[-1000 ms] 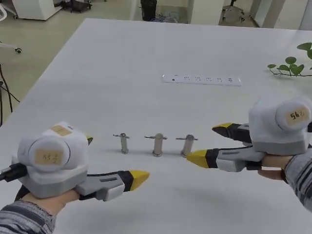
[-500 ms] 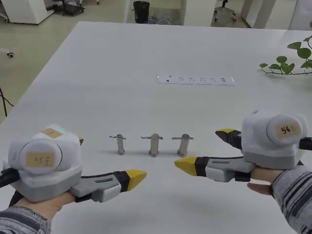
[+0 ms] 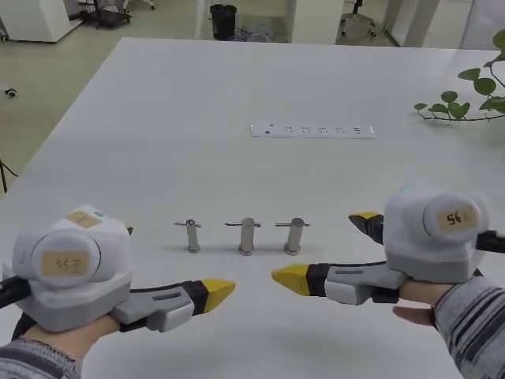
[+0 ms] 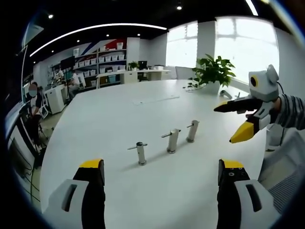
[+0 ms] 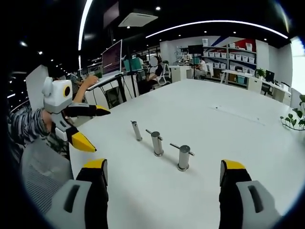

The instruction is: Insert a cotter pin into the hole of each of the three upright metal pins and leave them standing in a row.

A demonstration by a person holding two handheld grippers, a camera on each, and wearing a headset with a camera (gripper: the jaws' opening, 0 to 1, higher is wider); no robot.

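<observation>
Pins: three upright grey metal cylinders (image 3: 247, 237), each crossed by a thin cotter pin (image 3: 235, 224), stand in a row ahead of our released, empty left tool (image 4: 161, 164) and right tool (image 5: 163, 165); we judge insertion complete.

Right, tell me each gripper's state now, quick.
Left gripper: open, holding nothing.
Right gripper: open, holding nothing.

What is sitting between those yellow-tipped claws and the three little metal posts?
Nothing visible. Bare table lies between the left gripper and the three metal pins, and likewise between the right gripper and them. Both grippers are open and apart from the pins.
</observation>
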